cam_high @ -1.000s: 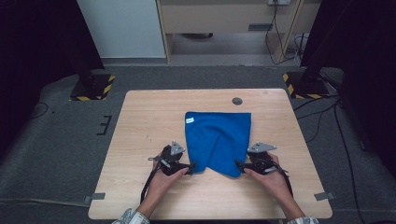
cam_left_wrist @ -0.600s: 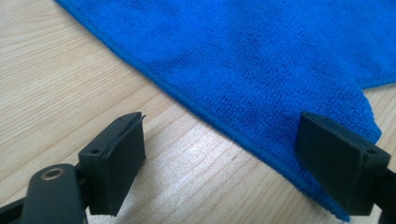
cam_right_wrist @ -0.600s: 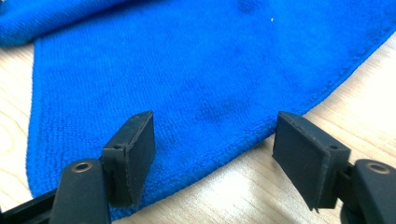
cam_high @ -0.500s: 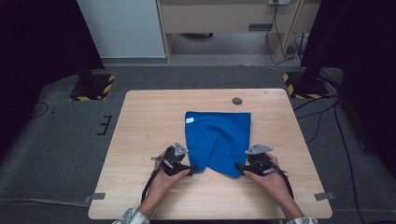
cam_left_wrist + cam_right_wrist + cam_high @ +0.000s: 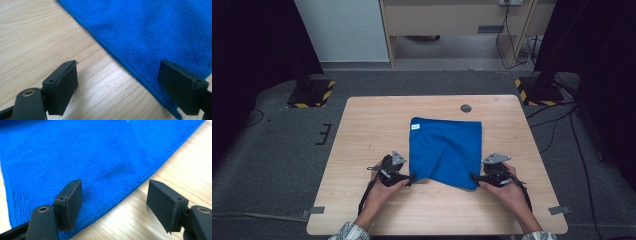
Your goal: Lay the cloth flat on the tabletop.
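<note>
A blue cloth lies folded on the wooden table, with a small white tag at its far left corner. My left gripper rests at the cloth's near left corner with its jaws open. In the left gripper view the cloth's hem runs between the two pads, neither pressing on it. My right gripper sits at the near right corner, also open. In the right gripper view the cloth's edge passes between the jaws, with the left pad over the fabric.
A dark round grommet is set into the table near its far edge. Black stands with yellow-striped bases flank the table on the floor. Cables trail at the right.
Both grippers have shifted slightly toward the person and settled at the cloth's near corners. The cloth lies as before.
</note>
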